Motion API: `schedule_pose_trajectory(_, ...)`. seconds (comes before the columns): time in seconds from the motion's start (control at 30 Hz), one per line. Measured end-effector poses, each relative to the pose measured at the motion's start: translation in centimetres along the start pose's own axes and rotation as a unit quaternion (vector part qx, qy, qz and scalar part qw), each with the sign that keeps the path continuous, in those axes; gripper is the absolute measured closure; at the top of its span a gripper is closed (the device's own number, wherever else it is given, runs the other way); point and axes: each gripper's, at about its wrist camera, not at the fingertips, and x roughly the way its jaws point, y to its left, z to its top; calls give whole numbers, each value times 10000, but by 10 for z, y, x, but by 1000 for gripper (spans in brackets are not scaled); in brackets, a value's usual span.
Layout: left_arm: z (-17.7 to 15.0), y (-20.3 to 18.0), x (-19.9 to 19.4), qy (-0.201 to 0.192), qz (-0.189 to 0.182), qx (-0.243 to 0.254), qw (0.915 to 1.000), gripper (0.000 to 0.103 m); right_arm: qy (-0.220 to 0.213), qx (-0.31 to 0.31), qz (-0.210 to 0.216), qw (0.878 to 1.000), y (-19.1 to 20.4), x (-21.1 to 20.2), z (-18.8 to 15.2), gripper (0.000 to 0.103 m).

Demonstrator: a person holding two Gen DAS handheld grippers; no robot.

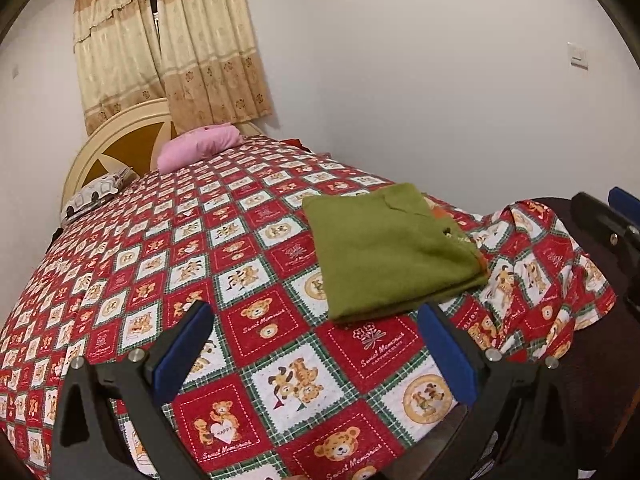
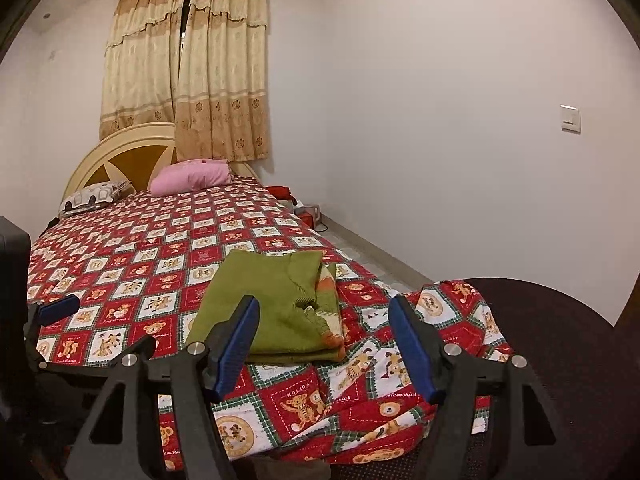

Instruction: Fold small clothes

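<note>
A green knitted garment (image 1: 388,248) lies folded into a flat rectangle on the red teddy-bear bedspread (image 1: 248,320), near the bed's front right corner. An orange and cream striped layer (image 2: 329,300) shows at its right edge. My left gripper (image 1: 316,310) hovers just in front of the fold's near edge, jaws wide open and holding nothing. My right gripper (image 2: 323,304) is open too. Its blue pads (image 2: 236,344) stand on either side of the garment's (image 2: 264,300) near right corner without pressing on it. Each gripper shows in the other's view, the right (image 1: 616,220) and the left (image 2: 60,308).
A pink pillow (image 2: 192,176) and a patterned pillow (image 2: 94,196) lie by the round headboard (image 2: 120,148) under beige curtains. A dark rounded surface (image 2: 560,340) sits at the bed's right corner under bunched bedspread. Small red items (image 2: 304,212) stand on the floor by the white wall.
</note>
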Motion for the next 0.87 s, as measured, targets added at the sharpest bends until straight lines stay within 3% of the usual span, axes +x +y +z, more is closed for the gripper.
schedule_pose_trajectory(0.63,1,2,6,131,2,-156,9998,0,-18,-1,-8,10000,-1,0,0,35)
schedule_pose_trajectory(0.73,0,4,5,81,-127,-215,9997,0,1,10,1,10000,-3,0,0,35)
schedule_pose_trajectory(0.87,-1,3,6,16,-5,-118,9999,0,27,21,-13,10000,-5,3,1,35)
